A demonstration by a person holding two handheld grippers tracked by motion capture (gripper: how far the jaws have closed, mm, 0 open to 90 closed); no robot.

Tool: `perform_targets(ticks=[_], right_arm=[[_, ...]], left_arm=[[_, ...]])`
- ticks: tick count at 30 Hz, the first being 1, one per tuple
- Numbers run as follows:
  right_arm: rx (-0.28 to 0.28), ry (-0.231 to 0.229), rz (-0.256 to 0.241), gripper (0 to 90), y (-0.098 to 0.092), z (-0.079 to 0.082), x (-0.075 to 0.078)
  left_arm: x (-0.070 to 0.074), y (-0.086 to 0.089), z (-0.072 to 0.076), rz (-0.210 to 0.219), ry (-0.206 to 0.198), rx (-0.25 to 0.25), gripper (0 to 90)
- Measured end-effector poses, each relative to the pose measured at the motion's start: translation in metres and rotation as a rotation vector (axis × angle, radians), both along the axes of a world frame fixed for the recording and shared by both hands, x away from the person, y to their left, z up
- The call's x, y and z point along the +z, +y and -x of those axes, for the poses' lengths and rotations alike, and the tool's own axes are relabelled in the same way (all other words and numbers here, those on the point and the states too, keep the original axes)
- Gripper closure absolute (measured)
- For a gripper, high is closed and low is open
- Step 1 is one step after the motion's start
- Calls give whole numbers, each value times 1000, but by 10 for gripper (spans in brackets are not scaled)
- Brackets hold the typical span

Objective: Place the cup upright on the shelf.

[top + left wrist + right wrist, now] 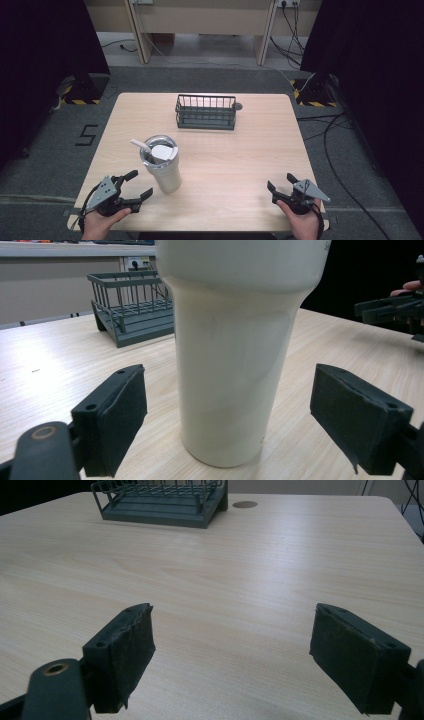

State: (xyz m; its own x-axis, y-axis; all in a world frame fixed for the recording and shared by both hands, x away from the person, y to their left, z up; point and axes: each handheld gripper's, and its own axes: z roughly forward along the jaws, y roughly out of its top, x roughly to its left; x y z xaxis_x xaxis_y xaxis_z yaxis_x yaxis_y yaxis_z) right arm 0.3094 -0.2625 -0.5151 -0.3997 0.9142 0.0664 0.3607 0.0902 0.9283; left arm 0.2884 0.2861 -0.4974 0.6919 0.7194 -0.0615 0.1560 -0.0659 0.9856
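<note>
A cream tumbler with a clear lid and a white straw stands upright on the wooden table, front left. My left gripper is open just left of it, jaws pointing at its base. In the left gripper view the tumbler rises just beyond and between the wide-spread pads, not touched. My right gripper is open at the front right edge, held by a hand, with bare table between its pads.
A dark green wire basket sits at the back middle of the table, with a round cable hole beside its right end. The basket lies far ahead of the right gripper. Cables run over the floor at the right.
</note>
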Motion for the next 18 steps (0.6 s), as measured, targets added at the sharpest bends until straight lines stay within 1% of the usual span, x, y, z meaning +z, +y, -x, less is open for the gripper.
perform_targets(ticks=[1, 3, 8, 12, 15, 18], right_arm=[[1, -1, 1, 181, 0, 0, 0], [2, -2, 1, 181, 0, 0, 0], [2, 1, 5, 181, 0, 0, 0], [-5, 8, -3, 181, 0, 0, 0], [-6, 7, -6, 182, 0, 0, 0], [-6, 8, -5, 182, 0, 0, 0]], left_arm=[[0, -1, 0, -8, -4, 0, 144], [0, -2, 0, -11, -4, -2, 144], [2, -6, -1, 1, -3, -6, 144], [4, -8, -3, 6, -6, -12, 143], [8, -13, -7, 1, -14, -26, 143], [9, -17, -11, -2, -13, -37, 143]])
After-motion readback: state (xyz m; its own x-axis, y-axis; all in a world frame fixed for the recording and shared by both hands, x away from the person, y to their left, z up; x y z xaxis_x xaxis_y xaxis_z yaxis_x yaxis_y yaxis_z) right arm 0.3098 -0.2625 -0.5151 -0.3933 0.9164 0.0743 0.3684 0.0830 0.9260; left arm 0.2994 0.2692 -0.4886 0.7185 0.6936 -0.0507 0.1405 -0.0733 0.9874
